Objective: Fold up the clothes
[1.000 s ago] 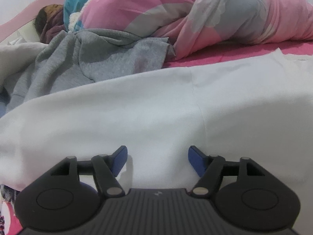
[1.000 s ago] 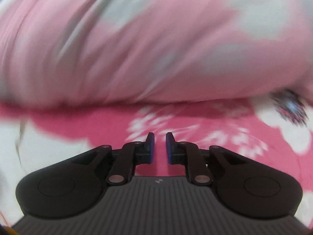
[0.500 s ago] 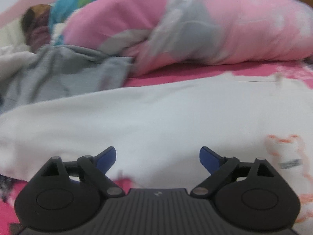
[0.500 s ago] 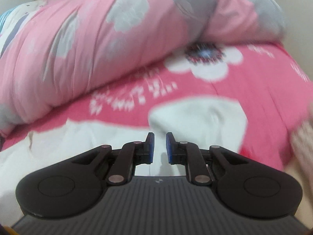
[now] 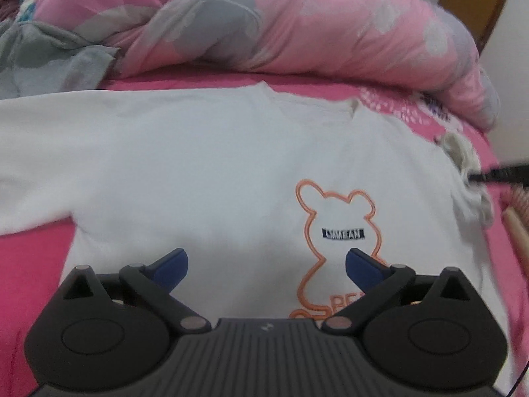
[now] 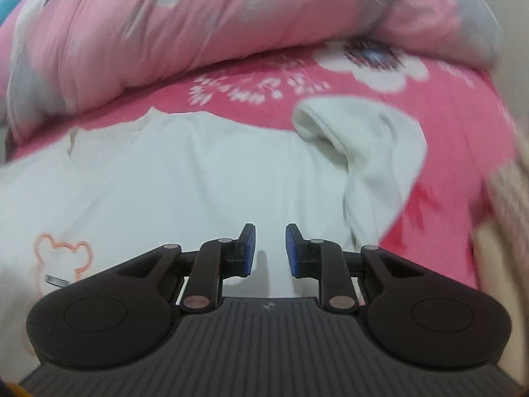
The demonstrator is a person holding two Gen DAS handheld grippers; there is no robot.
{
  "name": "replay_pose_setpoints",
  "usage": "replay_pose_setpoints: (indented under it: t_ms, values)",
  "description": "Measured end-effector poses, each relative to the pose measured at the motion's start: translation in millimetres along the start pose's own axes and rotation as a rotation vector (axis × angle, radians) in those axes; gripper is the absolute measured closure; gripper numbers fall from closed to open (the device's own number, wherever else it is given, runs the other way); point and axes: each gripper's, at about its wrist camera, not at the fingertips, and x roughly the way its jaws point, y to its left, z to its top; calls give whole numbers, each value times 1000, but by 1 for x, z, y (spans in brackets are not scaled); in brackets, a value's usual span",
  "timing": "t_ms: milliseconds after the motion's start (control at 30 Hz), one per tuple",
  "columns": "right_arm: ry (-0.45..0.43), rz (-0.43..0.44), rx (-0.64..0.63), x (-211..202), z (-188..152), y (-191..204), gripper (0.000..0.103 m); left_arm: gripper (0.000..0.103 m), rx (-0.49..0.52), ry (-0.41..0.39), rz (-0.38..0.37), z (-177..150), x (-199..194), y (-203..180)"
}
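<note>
Moved: both wrist views have swung right since the earlier frame, so the orange bear outline (image 5: 337, 231) now shows.
Left gripper (image 5: 266, 261): fingers spread wide after just opening, nothing between them, above the shirt.
Right gripper (image 6: 270, 251): narrow gap, jaws just opening a little, nothing clamped.
White sweatshirt (image 5: 198, 165): flat on the pink floral bedsheet (image 6: 446, 115), one sleeve (image 6: 373, 152) bunched at right.
Pink quilt (image 5: 330, 23): far side.
Grey garment (image 5: 49, 56): far left.
</note>
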Motion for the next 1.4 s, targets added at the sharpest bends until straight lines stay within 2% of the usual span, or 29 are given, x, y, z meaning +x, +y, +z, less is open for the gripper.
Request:
replay_pose_setpoints:
  t_ms: [67,167,267,367,500,633,667,767,867,900,1033,1133,1267,1400]
  values:
    - [-6,10,-91,19,13,7,86,1,34,-8,40,-7,8,-10]
    - [-8,76,-173,47,25,14,87,2,90,-21,86,-19,18,-28]
    - [0,77,-275,77,27,9,88,2,126,-17,138,-30,27,-41]
    - [-34,62,-257,90,35,-19,92,2,130,11,204,-39,38,-47]
    - [-54,-9,-232,100,50,-56,92,2,57,0,222,-40,40,-38]
    - [-67,-13,-206,96,60,-67,90,1,23,6,272,-36,41,-40]
    - [-86,0,-191,90,61,-66,90,1,12,12,281,-34,42,-40]
    - [-122,154,-193,77,65,-55,90,1,-7,30,300,-30,44,-42]
    - [-71,265,-220,93,71,-37,91,1,-24,51,311,-25,47,-42]
    - [-48,264,-210,105,73,-34,91,1,-34,59,316,-23,47,-41]
    - [-104,38,-182,120,76,-38,91,1,-71,88,348,-23,43,-38]
    - [-144,22,-150,96,70,-47,90,2,-56,97,356,-18,43,-37]
    - [-166,78,-80,54,58,-49,89,2,-48,85,373,-8,42,-38]
    - [-159,134,22,26,44,-47,88,2,-95,49,351,-2,32,-45]
